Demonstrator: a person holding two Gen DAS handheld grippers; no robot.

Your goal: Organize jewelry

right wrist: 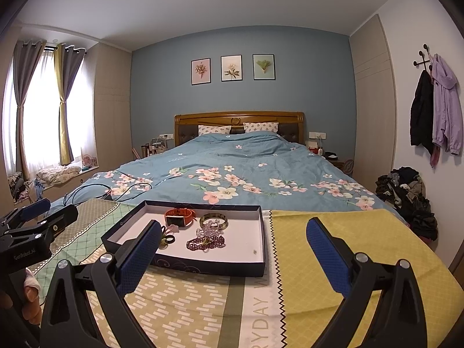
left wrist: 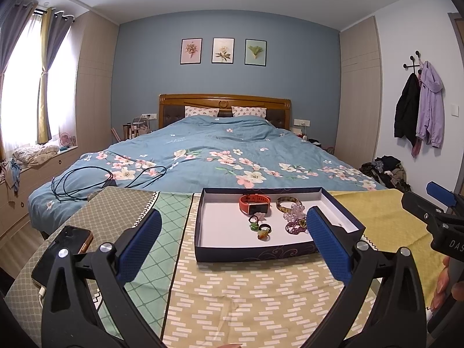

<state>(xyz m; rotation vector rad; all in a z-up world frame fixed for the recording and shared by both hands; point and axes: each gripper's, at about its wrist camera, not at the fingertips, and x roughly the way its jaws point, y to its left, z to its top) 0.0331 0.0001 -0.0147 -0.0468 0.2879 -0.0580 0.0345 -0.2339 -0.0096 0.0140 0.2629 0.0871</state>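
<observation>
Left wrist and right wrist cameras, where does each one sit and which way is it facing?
Left wrist: on the left gripper, facing the bed over the tray; own open fingers, right gripper at right edge.
Right wrist: on the right gripper, facing likewise, tray left of centre; own open fingers, left gripper at left edge.
Shared: tray, watch, bed.

Both wrist views low over table, facing bed (left wrist: 220,156); left sits leftward; share jewelry box (left wrist: 203,249).
</observation>
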